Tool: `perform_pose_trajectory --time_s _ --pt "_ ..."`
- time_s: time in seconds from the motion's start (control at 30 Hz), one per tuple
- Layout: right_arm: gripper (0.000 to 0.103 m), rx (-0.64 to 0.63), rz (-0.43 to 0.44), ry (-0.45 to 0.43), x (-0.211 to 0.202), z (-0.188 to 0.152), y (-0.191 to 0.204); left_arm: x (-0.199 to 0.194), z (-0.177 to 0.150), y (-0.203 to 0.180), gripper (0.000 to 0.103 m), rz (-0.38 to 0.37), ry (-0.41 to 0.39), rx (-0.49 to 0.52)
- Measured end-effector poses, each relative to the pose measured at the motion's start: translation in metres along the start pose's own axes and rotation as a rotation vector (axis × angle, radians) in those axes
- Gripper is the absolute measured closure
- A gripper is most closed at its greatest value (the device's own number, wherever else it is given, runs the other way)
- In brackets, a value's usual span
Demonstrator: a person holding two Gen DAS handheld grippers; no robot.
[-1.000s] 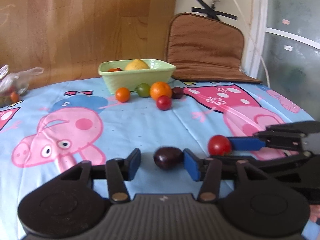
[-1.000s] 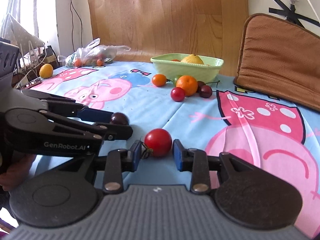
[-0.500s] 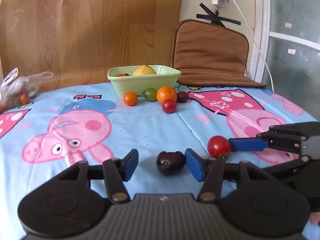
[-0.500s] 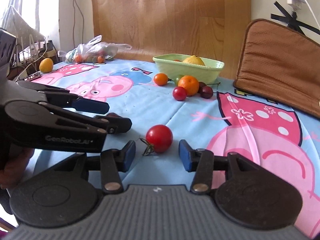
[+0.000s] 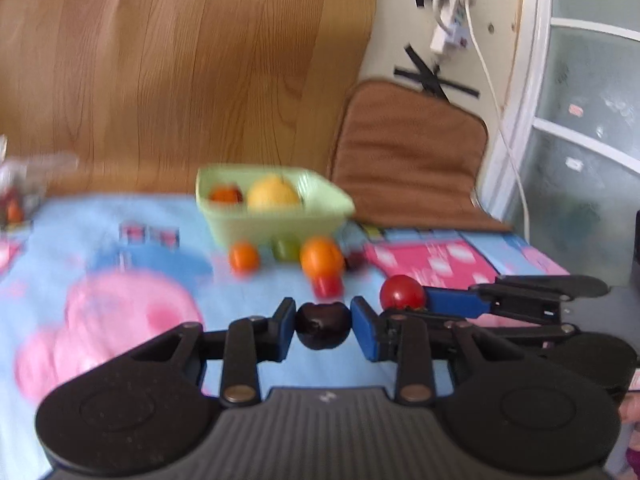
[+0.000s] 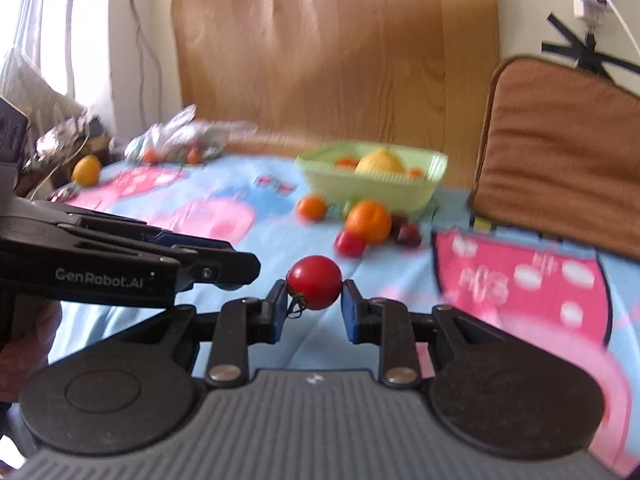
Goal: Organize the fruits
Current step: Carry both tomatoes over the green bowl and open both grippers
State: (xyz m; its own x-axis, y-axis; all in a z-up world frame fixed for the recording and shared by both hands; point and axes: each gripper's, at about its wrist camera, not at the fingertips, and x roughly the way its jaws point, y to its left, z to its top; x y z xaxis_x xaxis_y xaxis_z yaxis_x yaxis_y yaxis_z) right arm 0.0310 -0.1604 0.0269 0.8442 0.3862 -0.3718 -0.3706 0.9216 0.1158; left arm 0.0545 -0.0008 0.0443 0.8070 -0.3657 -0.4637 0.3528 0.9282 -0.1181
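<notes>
1. Since the earlier frames both of your grippers have just been closing and now hold fruit clear of the cloth; half a second ago the dark plum and the red tomato lay on the tablecloth between open jaws.
2. Your left gripper point(image 5: 323, 330) has its blue pads clamped on the dark plum point(image 5: 322, 327), one pad at 9 o'clock of the fruit and one at 3 o'clock; the plum sits at the centre of the left wrist view.
3. Your right gripper point(image 6: 313, 300) is clamped on the red tomato point(image 6: 315, 282), its green stalk hanging at 8 o'clock beside the left pad; in the left wrist view the same tomato shows at 2 o'clock of the plum.
4. The green basket point(image 5: 256, 222) stands at 12 o'clock on the far part of the pink-and-blue tablecloth point(image 5: 132, 308); a yellow lemon point(image 5: 273, 197) and something orange-red lie inside it, too blurred to name.
5. Just in front of the basket lie a small orange fruit point(image 5: 243, 257), a green one point(image 5: 286, 249), a larger orange point(image 5: 322, 257) and a small red one point(image 5: 328, 285); all are blurred.
6. At 10 o'clock in the right wrist view a plastic bag point(image 6: 176, 142) and a lone yellow fruit point(image 6: 86, 170) sit near the table's far edge; a brown cushion point(image 6: 560, 152) leans at 2 o'clock.
</notes>
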Motion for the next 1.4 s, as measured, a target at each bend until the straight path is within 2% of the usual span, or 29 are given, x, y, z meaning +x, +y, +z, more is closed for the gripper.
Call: perform_pose_trajectory --time_s 0.1,0.23,0.47,0.53,0.57,0.7,0.77,0.83,0.97,1.07,1.13,1.27,1.4 --pt "0.071 0.027 -0.016 -0.059 0.025 0.021 -0.018 0.027 0.032 0.013 0.072 0.027 -0.040 -0.001" --pt "0.071 0.049 -0.060 -0.096 0.064 0.043 -0.043 0.072 0.059 0.033 0.072 0.090 -0.038 -0.017" --pt "0.069 0.093 -0.074 -0.039 0.117 0.056 -0.074 0.139 0.076 0.067 0.072 0.162 0.044 -0.079" --pt "0.062 0.119 -0.057 -0.032 0.122 0.056 -0.080 0.151 0.079 0.072 0.070 0.175 0.060 -0.083" --pt "0.056 0.137 -0.058 -0.042 0.118 0.057 -0.083 0.152 0.078 0.073 0.070 0.179 0.059 -0.089" --pt "0.055 0.203 -0.039 -0.072 0.092 0.060 -0.105 0.127 0.075 0.073 0.067 0.193 0.007 -0.120" --pt "0.056 0.233 -0.018 -0.047 0.079 0.055 -0.119 0.105 0.070 0.067 0.067 0.166 -0.016 -0.129" --pt "0.059 0.229 0.002 0.000 0.072 0.047 -0.131 0.087 0.062 0.057 0.067 0.123 0.002 -0.117" --pt "0.061 0.156 0.057 0.097 0.067 0.028 -0.136 0.072 0.030 0.022 0.058 0.054 0.082 -0.065" --pt "0.061 0.102 0.092 0.126 0.067 0.020 -0.129 0.077 0.014 -0.002 0.055 0.036 0.129 -0.022" --pt "0.061 0.073 0.103 0.127 0.069 0.019 -0.123 0.083 0.008 -0.013 0.053 0.061 0.139 0.017" --pt "0.061 -0.018 0.097 0.134 0.073 0.021 -0.113 0.090 0.004 -0.018 0.053 0.101 0.141 0.024" --pt "0.060 -0.131 0.097 0.144 0.080 0.024 -0.106 0.093 -0.001 -0.019 0.057 0.118 0.144 0.020"
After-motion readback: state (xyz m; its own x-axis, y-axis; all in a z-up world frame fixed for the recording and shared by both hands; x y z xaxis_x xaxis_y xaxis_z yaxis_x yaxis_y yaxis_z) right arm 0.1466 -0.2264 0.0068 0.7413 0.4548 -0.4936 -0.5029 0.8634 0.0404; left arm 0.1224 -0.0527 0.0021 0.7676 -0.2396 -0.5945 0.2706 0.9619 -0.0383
